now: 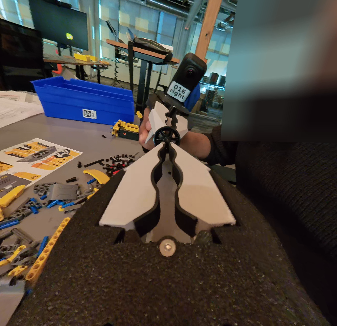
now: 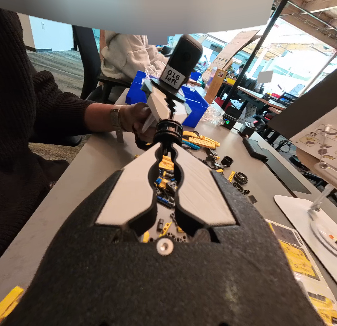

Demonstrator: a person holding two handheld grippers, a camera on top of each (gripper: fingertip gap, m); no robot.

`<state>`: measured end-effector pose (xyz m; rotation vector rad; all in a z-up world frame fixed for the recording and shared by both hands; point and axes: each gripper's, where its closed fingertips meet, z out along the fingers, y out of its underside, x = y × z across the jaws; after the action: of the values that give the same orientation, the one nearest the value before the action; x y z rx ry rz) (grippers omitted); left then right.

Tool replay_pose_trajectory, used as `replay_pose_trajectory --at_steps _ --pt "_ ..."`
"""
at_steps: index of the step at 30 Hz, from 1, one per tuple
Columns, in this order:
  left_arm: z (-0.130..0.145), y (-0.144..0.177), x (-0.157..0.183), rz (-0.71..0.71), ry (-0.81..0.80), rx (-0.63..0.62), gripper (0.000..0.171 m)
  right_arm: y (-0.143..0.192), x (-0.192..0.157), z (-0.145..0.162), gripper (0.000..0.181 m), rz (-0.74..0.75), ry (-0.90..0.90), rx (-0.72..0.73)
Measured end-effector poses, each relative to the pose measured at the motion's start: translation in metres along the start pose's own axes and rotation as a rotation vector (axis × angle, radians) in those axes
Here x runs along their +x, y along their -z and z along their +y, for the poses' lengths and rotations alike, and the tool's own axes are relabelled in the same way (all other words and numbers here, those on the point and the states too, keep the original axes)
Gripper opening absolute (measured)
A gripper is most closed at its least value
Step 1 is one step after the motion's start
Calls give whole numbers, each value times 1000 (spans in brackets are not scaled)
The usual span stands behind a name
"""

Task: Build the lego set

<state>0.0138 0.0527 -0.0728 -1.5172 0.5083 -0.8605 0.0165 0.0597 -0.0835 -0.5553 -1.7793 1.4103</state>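
A grey table [image 1: 76, 133] in an open workshop room is strewn with yellow, blue and black building pieces [image 1: 45, 198], a printed sticker sheet [image 1: 36, 158] and a blue bin [image 1: 85, 98], with a standing desk [image 1: 144, 51] and a dark monitor [image 1: 58, 24] seen behind. Above the table a small black spoked wheel [image 1: 166, 136] (glossy, with a grooved rim) is held between the two grippers, well clear of the surface. The left gripper [image 1: 166, 146] is closed to a narrow slit on the wheel's lower edge, and the right gripper [image 2: 166, 147] is likewise pinched on a short black stub under the wheel [image 2: 168, 130]
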Motion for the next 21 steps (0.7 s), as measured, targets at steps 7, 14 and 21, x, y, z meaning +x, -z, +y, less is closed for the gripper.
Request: replay_pose_trajectory --at_steps 7,14,21 --pt "-1 -2 -8 -115 -112 -5 18 1 15 0 7 97 -8 14" --pt "-1 0 -16 -144 -72 0 35 -2 13 4 7 102 13 -3" --pt "8 -3 -23 -171 -48 -45 50 -5 9 8 6 85 35 -29"
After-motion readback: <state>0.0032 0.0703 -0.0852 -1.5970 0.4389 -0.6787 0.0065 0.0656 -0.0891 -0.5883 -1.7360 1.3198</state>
